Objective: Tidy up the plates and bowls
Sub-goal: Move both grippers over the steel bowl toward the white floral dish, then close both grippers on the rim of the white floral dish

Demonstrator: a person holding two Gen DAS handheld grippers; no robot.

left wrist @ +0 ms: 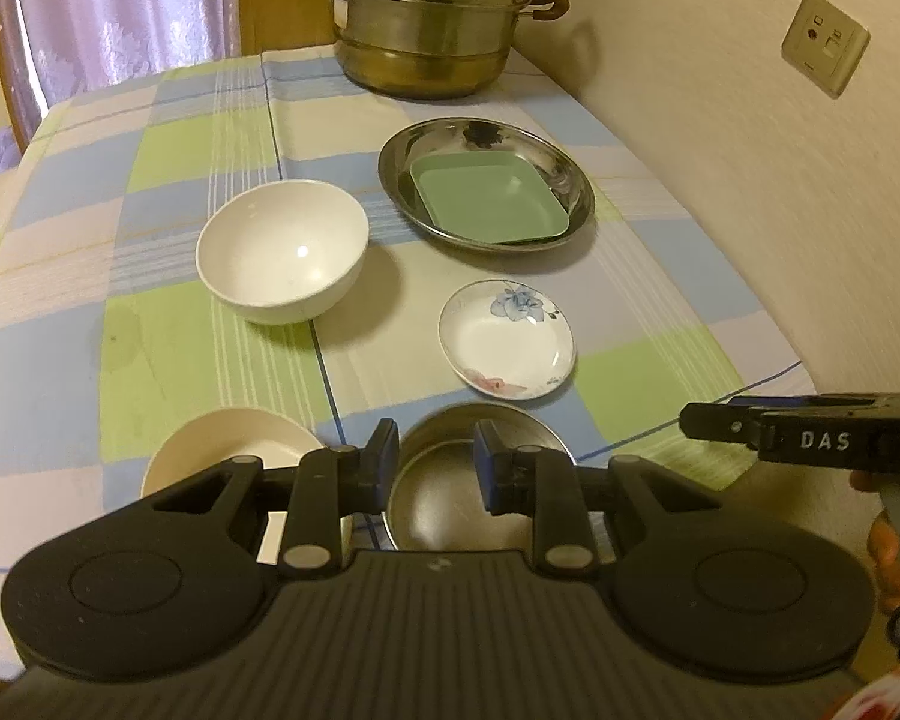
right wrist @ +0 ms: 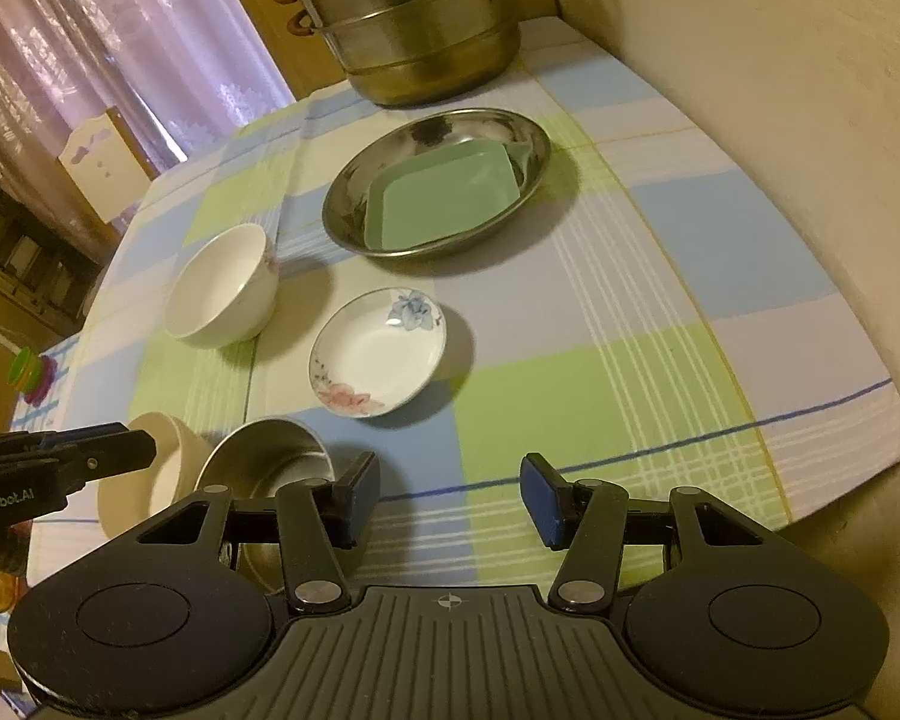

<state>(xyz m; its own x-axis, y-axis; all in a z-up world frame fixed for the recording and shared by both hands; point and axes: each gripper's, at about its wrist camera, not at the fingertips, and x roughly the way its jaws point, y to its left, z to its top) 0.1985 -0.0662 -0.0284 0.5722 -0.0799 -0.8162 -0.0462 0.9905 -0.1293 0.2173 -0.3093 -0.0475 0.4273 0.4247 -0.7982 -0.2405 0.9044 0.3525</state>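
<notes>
a table (right wrist: 660, 222) under a checked cloth of blue, green and cream stands against a pale wall (left wrist: 750, 138), with lilac curtains (left wrist: 108, 6) behind its far edge and a stacked steel steamer pot (left wrist: 432, 18) at the far right corner. near the far edge a wide steel plate (left wrist: 486, 138) carries a green square dish (left wrist: 489, 198); a white bowl (left wrist: 282, 249) sits toward the middle left, and a small flowered saucer (left wrist: 507, 339) near the centre. at the near edge a small steel bowl (left wrist: 450, 498) and a cream bowl (left wrist: 222, 450) stand just beside each other. the left gripper (left wrist: 435, 462) hovers over the steel bowl with its fingers set narrowly apart — whether the pads touch the rim cannot be told. the right gripper (right wrist: 447, 495) hangs above bare cloth at the near edge, fingers about half open, holding nothing.
</notes>
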